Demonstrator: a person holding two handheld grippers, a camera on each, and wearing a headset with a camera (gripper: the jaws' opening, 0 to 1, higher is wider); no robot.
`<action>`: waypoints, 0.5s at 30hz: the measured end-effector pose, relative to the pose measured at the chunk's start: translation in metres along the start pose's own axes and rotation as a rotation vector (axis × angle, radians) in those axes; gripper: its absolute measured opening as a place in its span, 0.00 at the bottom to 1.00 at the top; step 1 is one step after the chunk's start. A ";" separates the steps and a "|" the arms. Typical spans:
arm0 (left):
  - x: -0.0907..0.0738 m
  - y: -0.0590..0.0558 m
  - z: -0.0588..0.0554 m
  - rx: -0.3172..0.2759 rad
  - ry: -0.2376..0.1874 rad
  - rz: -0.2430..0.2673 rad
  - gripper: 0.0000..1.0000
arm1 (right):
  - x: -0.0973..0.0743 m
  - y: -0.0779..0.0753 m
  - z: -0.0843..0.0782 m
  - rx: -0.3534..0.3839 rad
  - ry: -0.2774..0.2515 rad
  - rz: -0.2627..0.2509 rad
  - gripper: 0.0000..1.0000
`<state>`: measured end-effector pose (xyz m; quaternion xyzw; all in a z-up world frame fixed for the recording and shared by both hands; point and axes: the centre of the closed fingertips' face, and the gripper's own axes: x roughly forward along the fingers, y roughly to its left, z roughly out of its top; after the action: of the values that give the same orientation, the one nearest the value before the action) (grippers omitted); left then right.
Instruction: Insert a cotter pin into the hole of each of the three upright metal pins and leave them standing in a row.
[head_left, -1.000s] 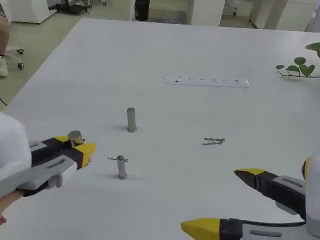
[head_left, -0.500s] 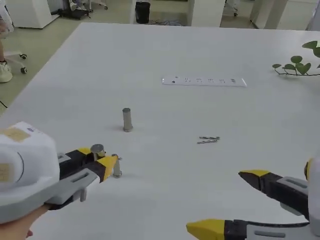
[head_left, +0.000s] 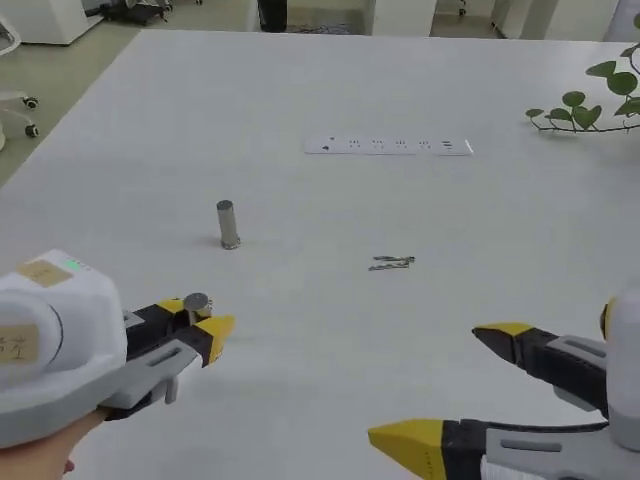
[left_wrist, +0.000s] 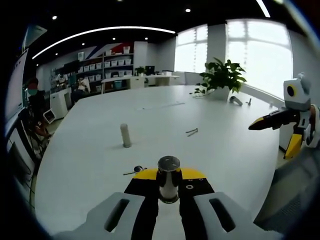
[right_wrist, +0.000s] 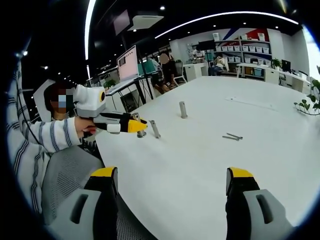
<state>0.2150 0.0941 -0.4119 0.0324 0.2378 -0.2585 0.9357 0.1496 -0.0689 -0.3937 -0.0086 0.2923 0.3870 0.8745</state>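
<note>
My left gripper is shut on a short upright metal pin, held just above the white table. Just beyond its jaws lies the end of a cotter pin; in the right gripper view a second metal pin with a cotter pin through it stands close beside the left gripper. A third bare metal pin stands farther back. Loose cotter pins lie mid-table. My right gripper hangs open and holds nothing, near the table's front right.
A white power strip lies across the far middle of the table. Plant leaves reach in at the far right. The table's left edge runs diagonally. A person in a striped sleeve holds the left gripper.
My left gripper has carried its metal pin to the right, and it now covers the cotter-pinned pin in the head view. The right gripper has barely moved. The head camera has shifted.
</note>
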 end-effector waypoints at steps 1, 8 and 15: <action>0.002 -0.001 -0.001 -0.005 0.003 -0.001 0.10 | 0.000 -0.001 -0.001 0.001 0.001 0.000 0.88; 0.011 -0.016 -0.007 0.009 0.026 -0.015 0.10 | -0.004 -0.008 -0.007 0.008 0.007 -0.005 0.88; 0.022 -0.023 -0.011 0.013 0.054 -0.019 0.10 | -0.005 -0.012 -0.012 0.018 0.005 -0.007 0.88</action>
<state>0.2151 0.0664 -0.4307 0.0431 0.2614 -0.2681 0.9262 0.1484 -0.0835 -0.4035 -0.0025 0.2979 0.3814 0.8751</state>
